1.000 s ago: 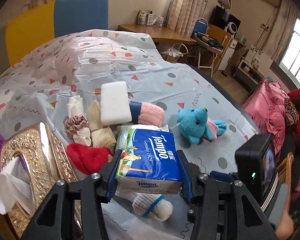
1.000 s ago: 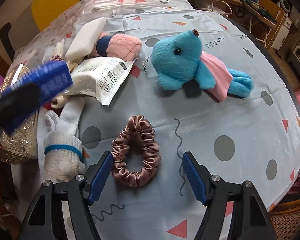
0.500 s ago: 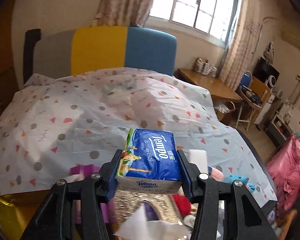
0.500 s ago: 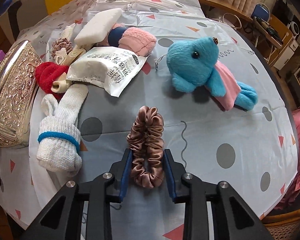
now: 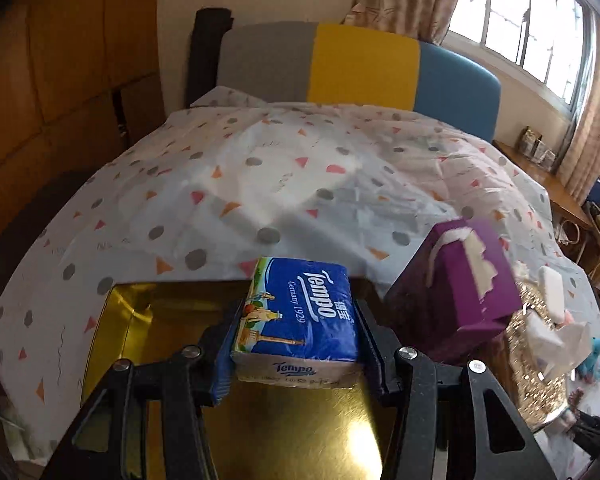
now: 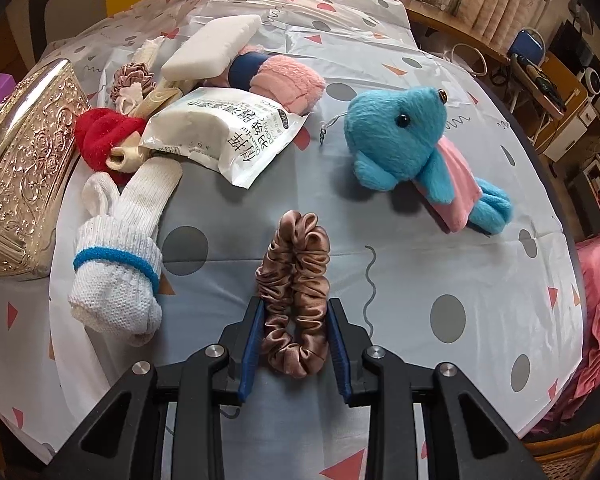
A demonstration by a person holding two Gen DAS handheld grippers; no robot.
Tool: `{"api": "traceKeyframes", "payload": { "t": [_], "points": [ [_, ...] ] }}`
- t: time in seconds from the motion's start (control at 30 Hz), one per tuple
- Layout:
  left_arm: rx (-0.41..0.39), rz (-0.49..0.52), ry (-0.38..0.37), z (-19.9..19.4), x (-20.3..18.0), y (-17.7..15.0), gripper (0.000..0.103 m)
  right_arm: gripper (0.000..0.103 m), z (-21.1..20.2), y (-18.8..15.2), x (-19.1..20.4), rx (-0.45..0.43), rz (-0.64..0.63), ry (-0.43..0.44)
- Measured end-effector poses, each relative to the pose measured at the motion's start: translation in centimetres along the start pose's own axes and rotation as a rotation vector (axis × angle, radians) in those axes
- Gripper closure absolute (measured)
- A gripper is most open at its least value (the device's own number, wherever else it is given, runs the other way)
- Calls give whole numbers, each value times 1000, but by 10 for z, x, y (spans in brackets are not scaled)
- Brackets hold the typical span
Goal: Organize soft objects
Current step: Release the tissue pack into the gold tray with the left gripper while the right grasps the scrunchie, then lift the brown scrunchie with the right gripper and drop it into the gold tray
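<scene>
My left gripper (image 5: 296, 344) is shut on a blue Tempo tissue pack (image 5: 300, 312) and holds it over a shiny gold tray (image 5: 140, 328) at the near edge of the bed. My right gripper (image 6: 294, 344) is shut on a brown satin scrunchie (image 6: 296, 280), squeezed flat, just above the sheet. On the sheet lie a blue plush toy (image 6: 412, 148), a white sock with a blue band (image 6: 120, 256), a white wipes pack (image 6: 224, 132), a pink and navy sock roll (image 6: 284, 76), a white sponge (image 6: 216, 46) and a red sock (image 6: 104, 136).
A purple tissue box (image 5: 456, 280) stands right of the gold tray. An ornate gold tissue box (image 6: 24, 164) sits left of the pile, with a second scrunchie (image 6: 134, 78) behind. The headboard (image 5: 360, 64) is at the far end. A desk (image 6: 500, 52) stands right.
My left gripper has swung left with the tissue pack, from over the pile to over the gold tray. My right gripper has shut on the brown scrunchie and squeezed it flat.
</scene>
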State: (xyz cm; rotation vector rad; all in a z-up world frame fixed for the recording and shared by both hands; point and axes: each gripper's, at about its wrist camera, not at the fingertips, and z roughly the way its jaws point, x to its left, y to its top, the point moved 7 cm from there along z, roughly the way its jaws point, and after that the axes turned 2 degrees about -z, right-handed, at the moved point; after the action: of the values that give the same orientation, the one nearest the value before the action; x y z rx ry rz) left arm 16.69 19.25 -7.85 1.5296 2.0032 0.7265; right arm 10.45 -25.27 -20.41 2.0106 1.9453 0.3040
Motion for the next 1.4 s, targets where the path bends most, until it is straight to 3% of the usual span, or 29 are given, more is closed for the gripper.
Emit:
{"api": "traceKeyframes", "payload": {
  "t": [0.2,0.27,0.53,0.83,1.07,1.4],
  "points": [
    [77,-39,62,22,15,-44,48,73,-2,-3,5,-8,-12,-16],
    [71,-41,89,24,15,-48,36,73,-4,-4,4,-10,-18,-24],
    [-44,-47,81,-12,17,-45,28,73,-4,-10,17,-17,-38,-37],
    [-205,12,107,-71,12,-35,18,73,-3,-12,19,-17,-36,-33],
    [-244,43,118,-98,10,-36,16,75,-5,-12,17,-22,-47,-38],
    [-262,51,121,-121,17,-48,14,92,-9,-12,24,-24,-37,-4]
  ]
}}
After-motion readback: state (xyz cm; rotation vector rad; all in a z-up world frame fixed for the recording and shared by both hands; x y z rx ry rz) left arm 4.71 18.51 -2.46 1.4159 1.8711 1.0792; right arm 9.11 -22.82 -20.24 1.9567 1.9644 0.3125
